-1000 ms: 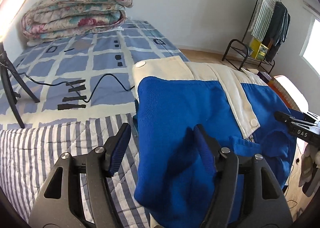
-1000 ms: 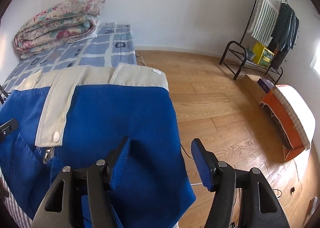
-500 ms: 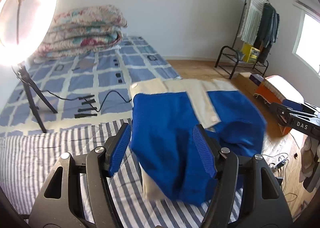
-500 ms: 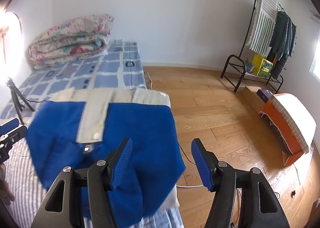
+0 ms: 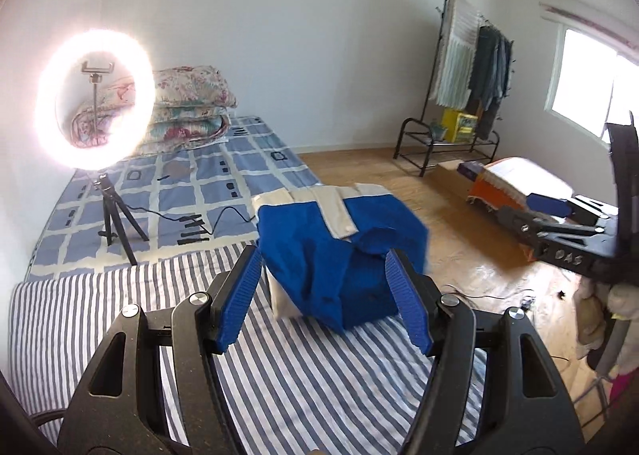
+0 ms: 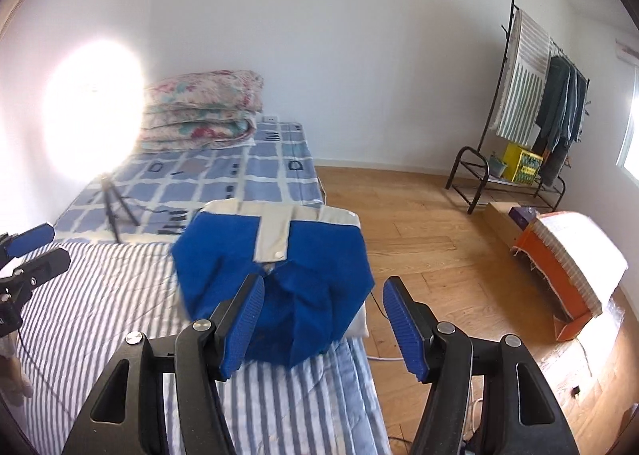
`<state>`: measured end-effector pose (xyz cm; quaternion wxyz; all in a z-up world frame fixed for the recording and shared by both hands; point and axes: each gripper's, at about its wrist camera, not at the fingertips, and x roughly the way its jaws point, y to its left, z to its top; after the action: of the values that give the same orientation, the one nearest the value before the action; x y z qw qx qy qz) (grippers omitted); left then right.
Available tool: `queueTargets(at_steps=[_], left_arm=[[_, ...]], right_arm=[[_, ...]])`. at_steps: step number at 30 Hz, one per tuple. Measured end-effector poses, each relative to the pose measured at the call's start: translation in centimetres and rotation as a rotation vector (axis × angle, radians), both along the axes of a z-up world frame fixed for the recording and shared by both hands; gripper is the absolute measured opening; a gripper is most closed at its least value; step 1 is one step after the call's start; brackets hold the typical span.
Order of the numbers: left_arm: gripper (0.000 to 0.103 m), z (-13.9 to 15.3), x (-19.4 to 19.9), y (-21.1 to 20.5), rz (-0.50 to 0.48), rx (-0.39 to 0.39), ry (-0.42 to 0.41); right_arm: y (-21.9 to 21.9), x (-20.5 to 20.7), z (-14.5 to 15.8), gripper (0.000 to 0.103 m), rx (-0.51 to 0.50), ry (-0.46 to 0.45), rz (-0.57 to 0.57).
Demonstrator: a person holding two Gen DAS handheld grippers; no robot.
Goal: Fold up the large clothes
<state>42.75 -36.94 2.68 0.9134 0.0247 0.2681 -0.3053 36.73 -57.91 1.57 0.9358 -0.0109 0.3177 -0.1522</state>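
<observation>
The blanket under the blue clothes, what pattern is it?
The blanket has blue-grey and white stripes, clearest in the left wrist view.

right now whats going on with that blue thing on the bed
A person is folding a blue garment with cream trim on the striped bed cover, using two handheld grippers. The garment lies in a folded bundle near the bed's edge by the wooden floor. The left gripper and right gripper are both open and hold nothing, clear above it.
</observation>
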Motion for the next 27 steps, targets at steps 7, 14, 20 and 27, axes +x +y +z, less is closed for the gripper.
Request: queueTargets(at_steps=[7,14,20,27], left_arm=[[0.068,1.8,-8.7,4.0,-0.009,0.017,-0.054],[0.068,0.8,-16.3,7.7,-0.024,0.022,-0.061],[0.068,-0.6,-20.8,9.8,-0.008,0.041,-0.092],[0.068,-2.4,-23.3,11.5,0.002,0.034,-0.096]], right_arm=[[4.1,-7.6,2.0,0.069,0.019,-0.051,0.022],[7.8,-14.3,1.4,0.072,0.035,-0.087,0.033],[11.0,-17.6,-1.4,0.074,0.018,-0.078,0.038],[13.1,-19.9,-3.8,0.080,0.037,-0.100,0.033]])
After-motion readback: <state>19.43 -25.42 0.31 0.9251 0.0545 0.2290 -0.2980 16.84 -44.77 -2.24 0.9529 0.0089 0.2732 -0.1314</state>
